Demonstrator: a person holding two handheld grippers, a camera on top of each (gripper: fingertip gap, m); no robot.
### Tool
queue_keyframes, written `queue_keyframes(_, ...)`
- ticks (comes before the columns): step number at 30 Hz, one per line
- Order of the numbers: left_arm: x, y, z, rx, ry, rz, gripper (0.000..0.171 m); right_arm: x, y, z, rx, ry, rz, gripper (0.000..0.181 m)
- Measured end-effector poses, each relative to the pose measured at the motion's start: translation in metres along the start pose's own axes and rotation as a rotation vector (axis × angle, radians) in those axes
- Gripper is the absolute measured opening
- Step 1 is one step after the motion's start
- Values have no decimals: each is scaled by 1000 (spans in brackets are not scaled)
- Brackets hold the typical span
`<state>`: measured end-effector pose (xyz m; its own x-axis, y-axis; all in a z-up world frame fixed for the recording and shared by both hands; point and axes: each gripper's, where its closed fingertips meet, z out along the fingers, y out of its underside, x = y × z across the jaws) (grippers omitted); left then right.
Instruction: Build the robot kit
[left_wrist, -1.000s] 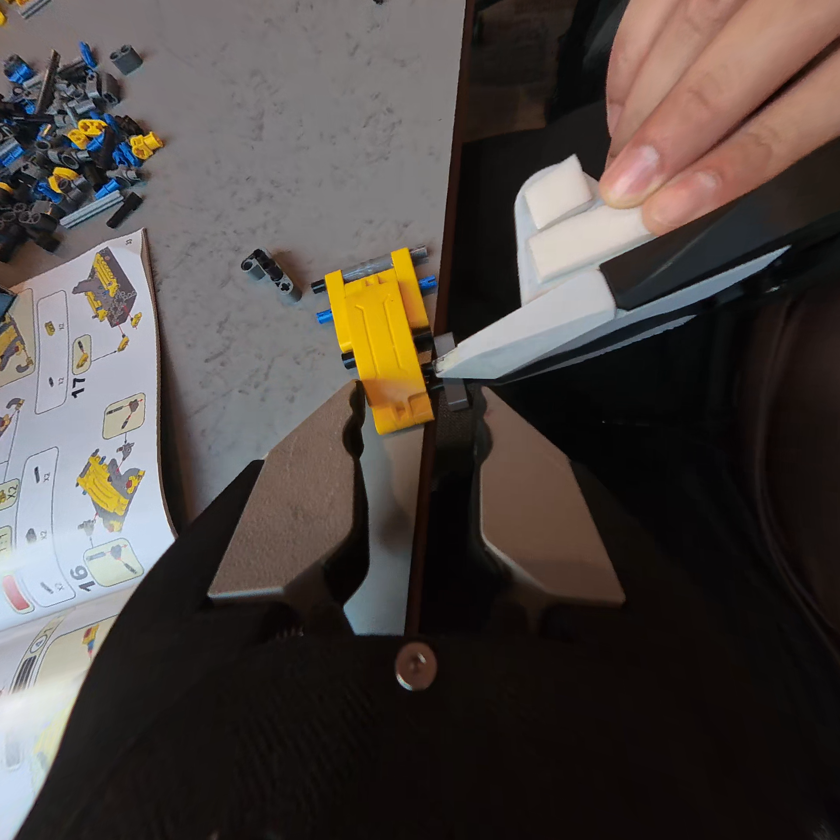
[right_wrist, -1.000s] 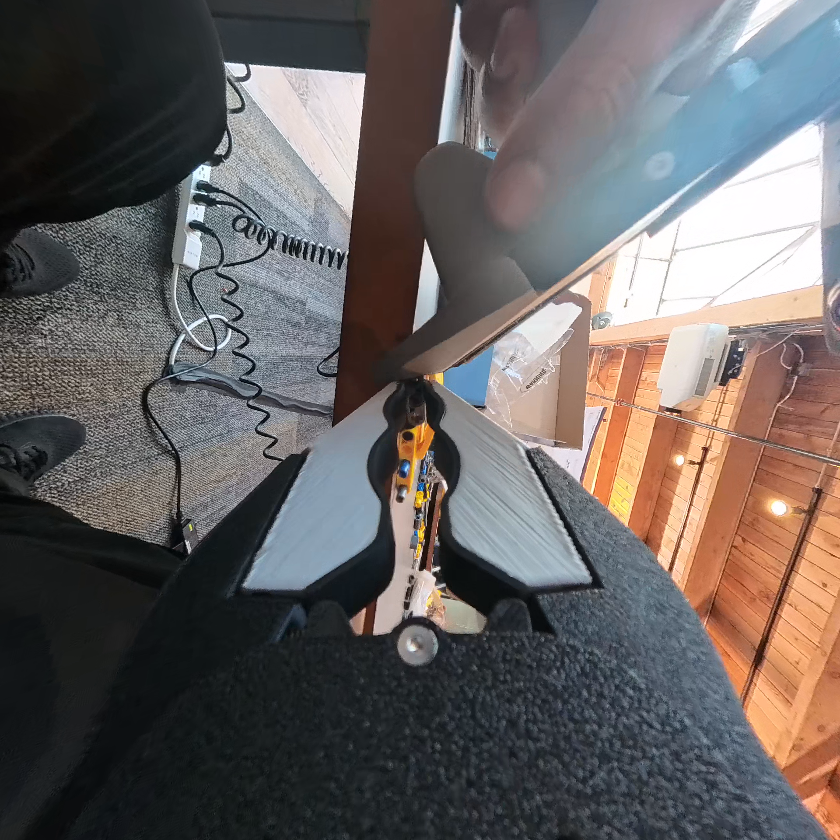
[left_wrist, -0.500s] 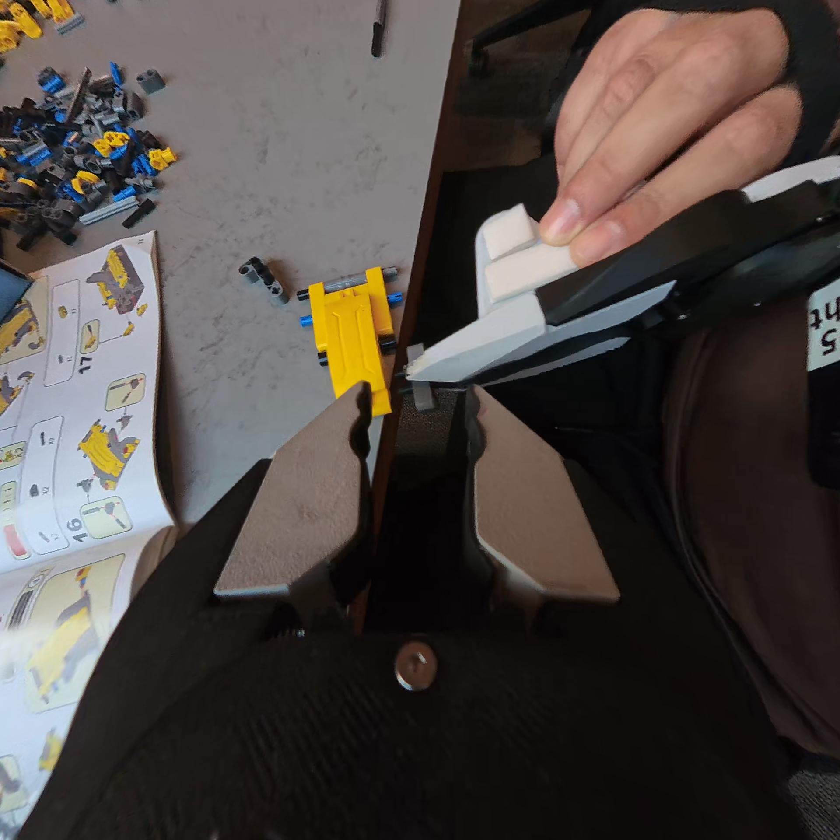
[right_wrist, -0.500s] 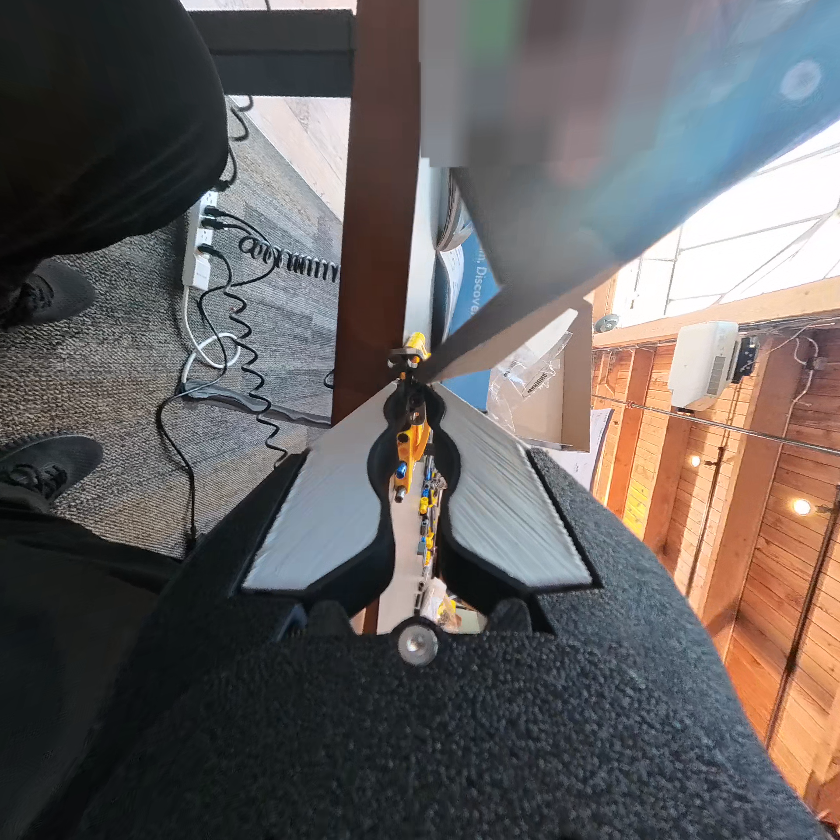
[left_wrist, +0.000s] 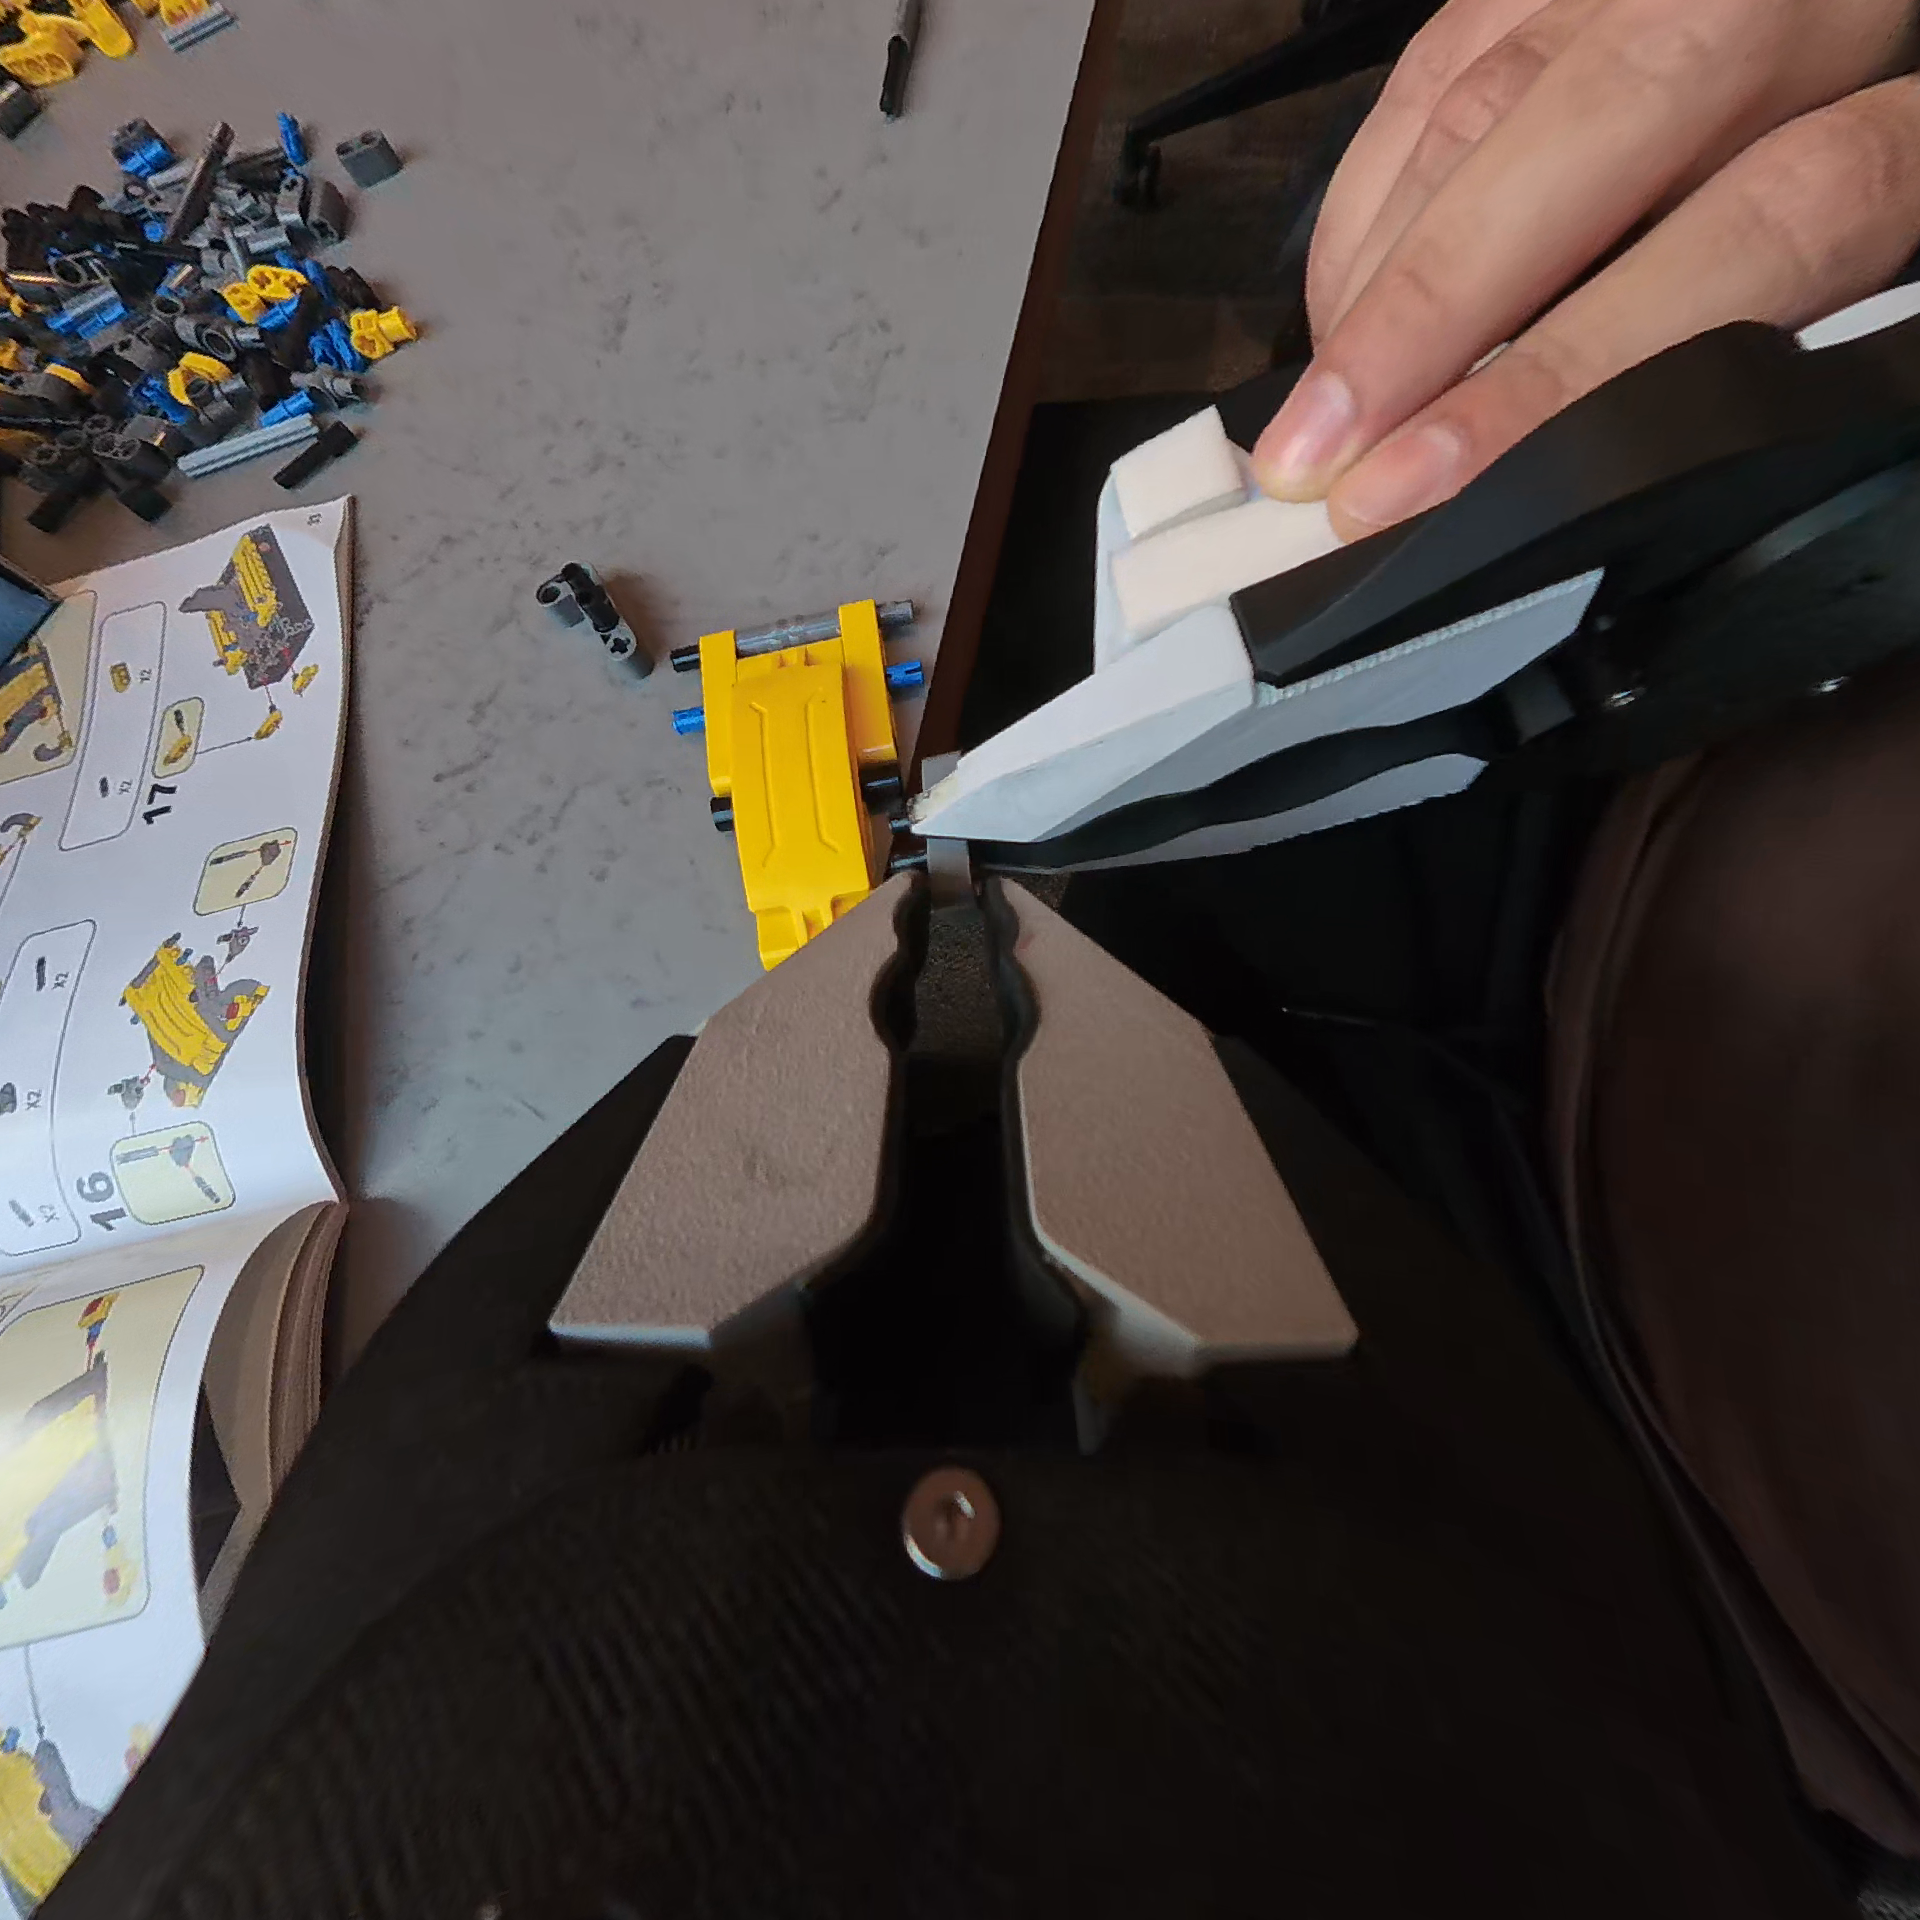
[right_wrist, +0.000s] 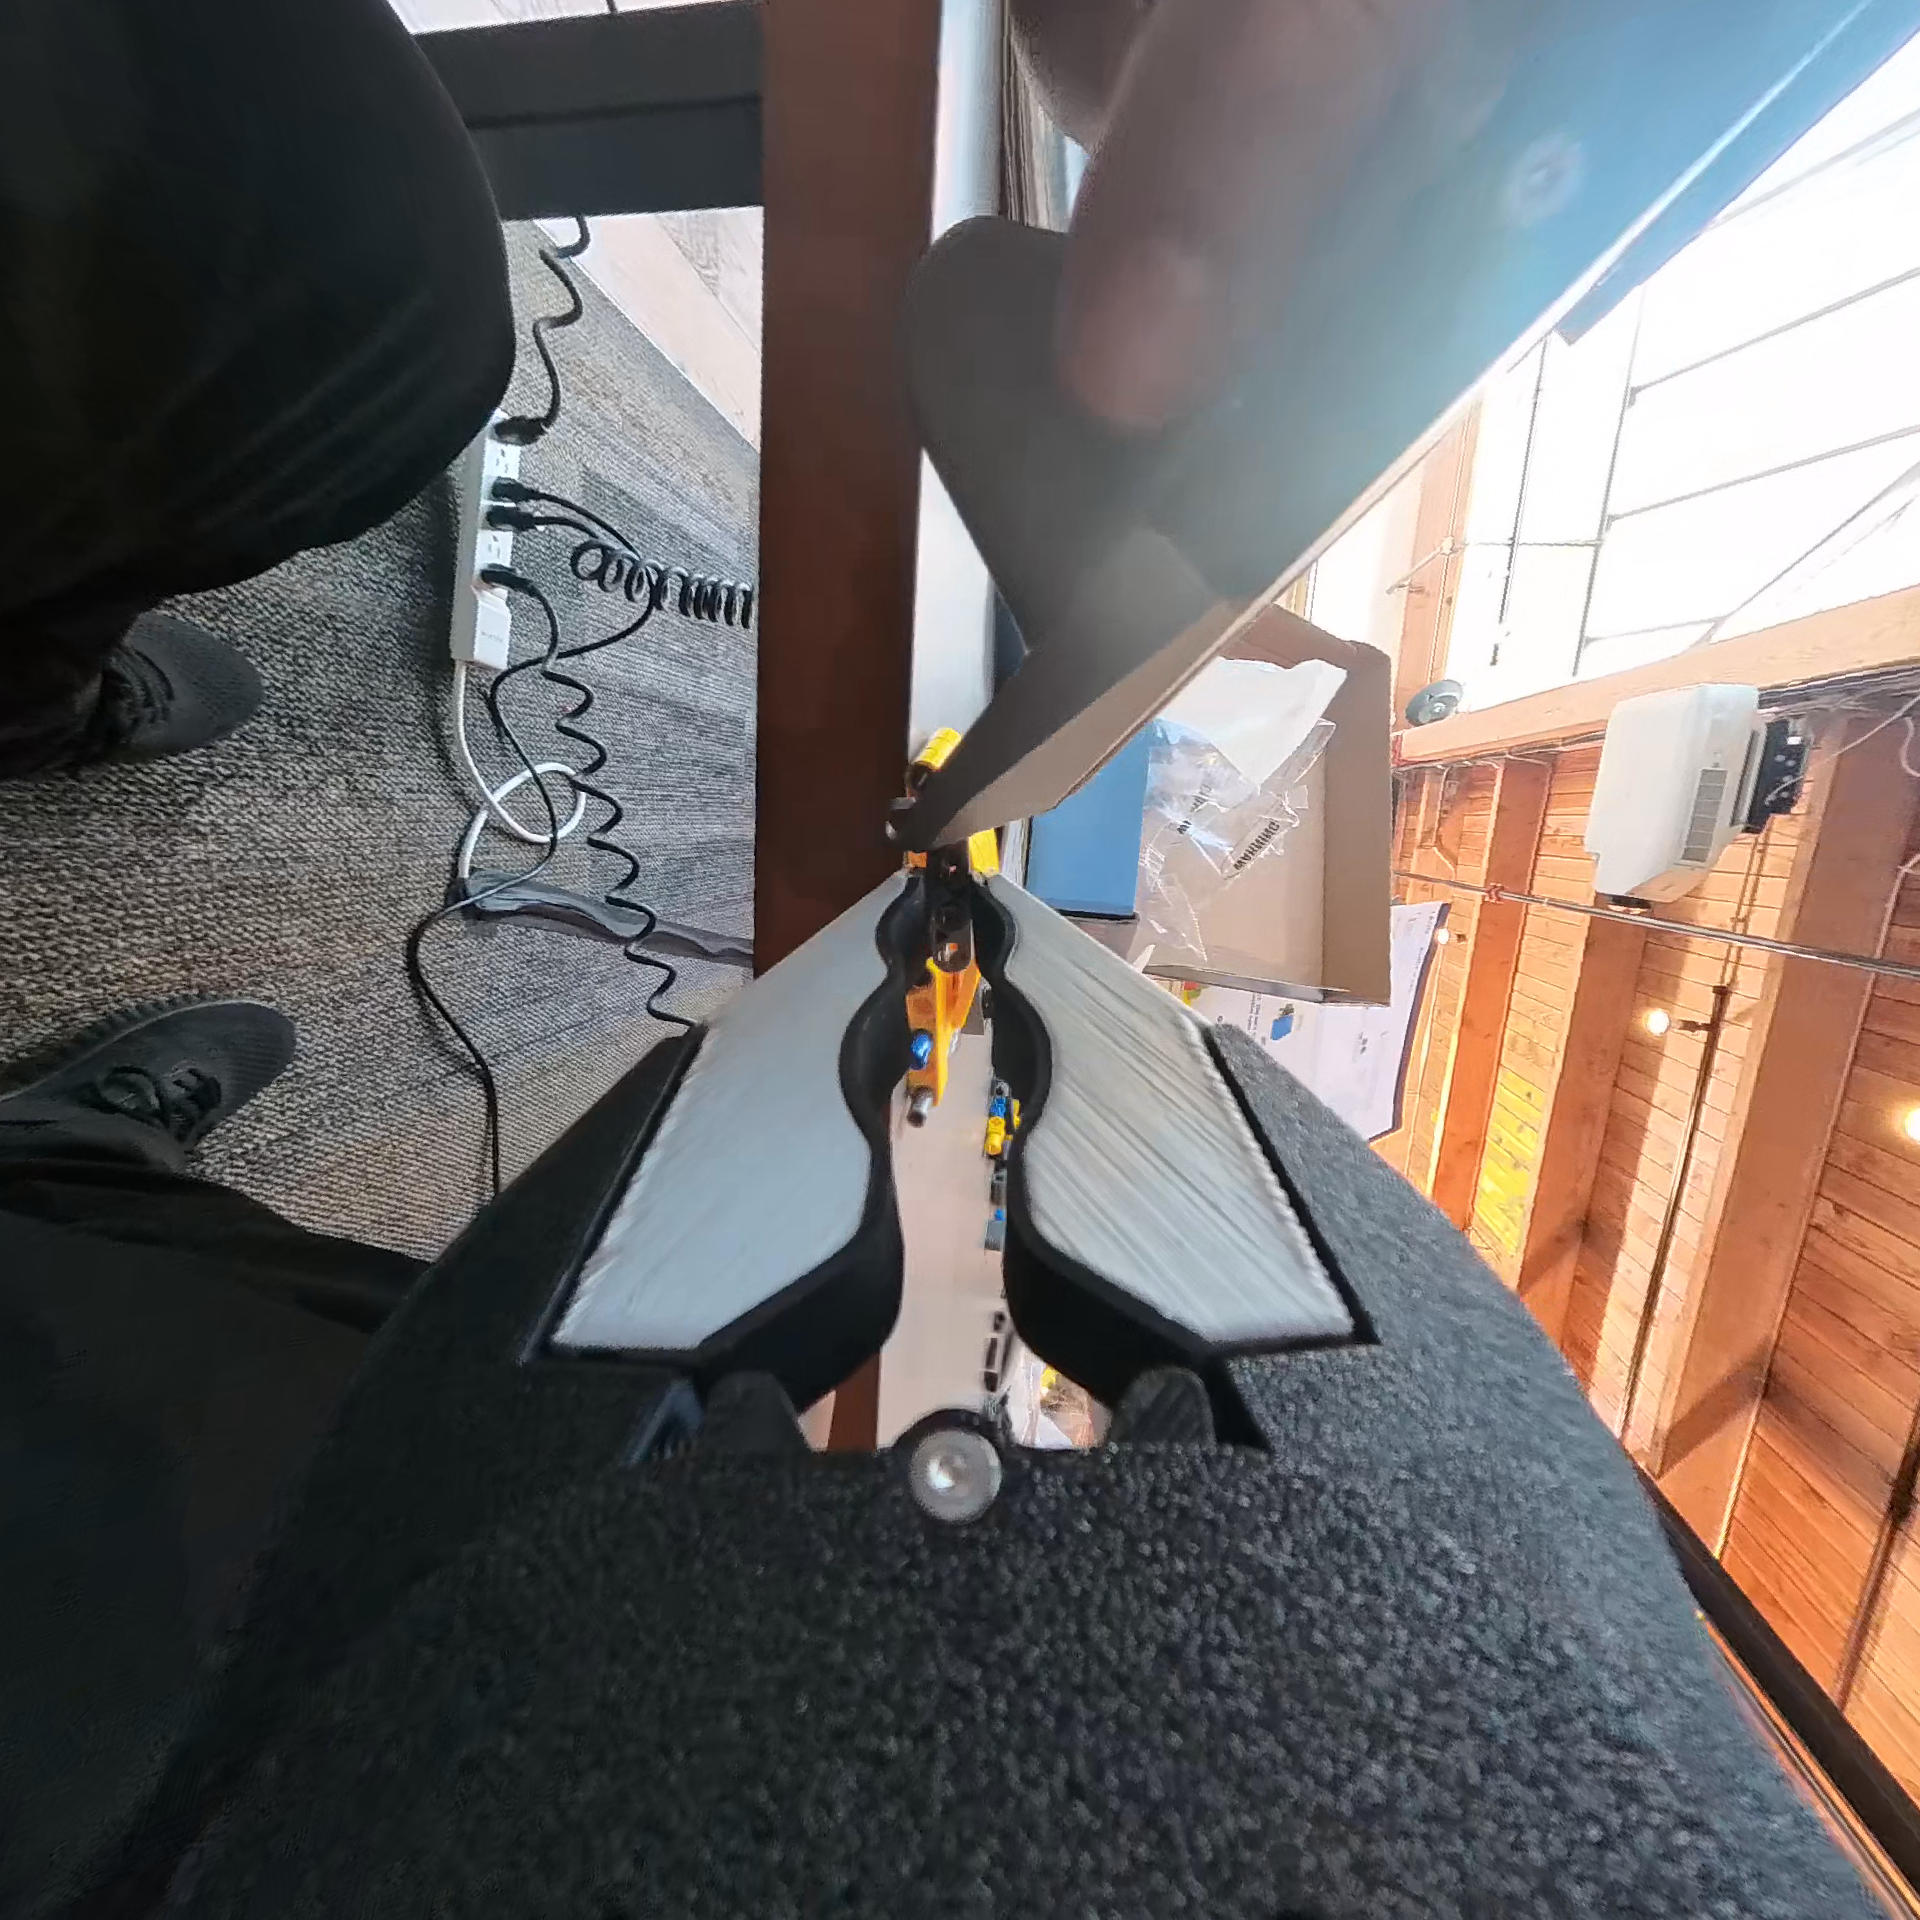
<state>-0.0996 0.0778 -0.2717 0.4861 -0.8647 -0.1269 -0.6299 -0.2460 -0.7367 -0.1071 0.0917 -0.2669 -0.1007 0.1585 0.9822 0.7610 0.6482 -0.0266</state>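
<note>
**Left wrist view.** The left gripper (left_wrist: 948, 902), at frame centre, has its tips pressed onto a small grey piece (left_wrist: 943, 862). The right gripper (left_wrist: 928, 816) enters from the right and pinches the piece's upper end. The piece's long axis runs up-down in the frame. Just left of it, a yellow assembly (left_wrist: 795, 769) lies at the table (left_wrist: 623, 312) edge, axle end up. It is not joined to the piece.

**Right wrist view.** The right gripper (right_wrist: 943, 891) has its tips drawn together on the piece (right_wrist: 945, 914), which looks dark here.

The left tool (left_wrist: 948, 894) hides the yellow model's (left_wrist: 795, 774) lower end; the booklet (left_wrist: 156, 935) beside it runs off-frame.
</note>
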Motion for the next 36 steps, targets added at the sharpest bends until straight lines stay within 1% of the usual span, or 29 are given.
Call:
queue_keyframes(4,0,2,3,-9,-6,4,8,2,-1,0,1,6,-4,7)
queue_keyframes(7,-4,2,2,-19,-39,49,5,2,-1,0,7,6,3,9)
queue_keyframes(11,-2,7,4,-31,-26,51,5,-6,0,0,17,-69,78,10)
queue_keyframes(13,0,11,7,-36,-9,49,5,-16,-4,-2,60,-153,140,21)
queue_keyframes(15,3,11,8,-27,-3,81,5,-16,-6,-7,102,-213,233,20)
queue_keyframes(18,4,8,8,-9,-13,116,5,-5,-9,-18,198,-294,404,21)
queue_keyframes(20,6,8,8,1,-4,123,5,-2,-10,-25,256,-401,518,20)
queue_keyframes(23,8,12,11,3,-8,127,5,-1,-1,-30,306,-569,686,35)
queue_keyframes(25,8,14,10,11,-16,137,5,10,7,-26,329,-606,779,42)
queue_keyframes(27,8,14,9,17,-30,151,5,19,9,-26,371,-674,823,49)
queue_keyframes(28,7,14,8,21,-41,158,5,22,10,-23,379,-697,825,63)
queue_keyframes(29,6,13,7,29,-52,168,5,22,9,-21,383,-732,811,73)
queue_keyframes(30,6,12,6,36,-58,175,5,21,10,-16,375,-756,792,76)
queue_keyframes(32,6,11,5,46,-67,176,5,18,7,-8,370,-806,760,91)
queue_keyframes(35,4,13,6,40,-68,162,5,3,2,0,345,-916,721,95)
queue_keyframes(36,3,14,6,40,-64,153,5,-1,1,4,333,-930,704,95)
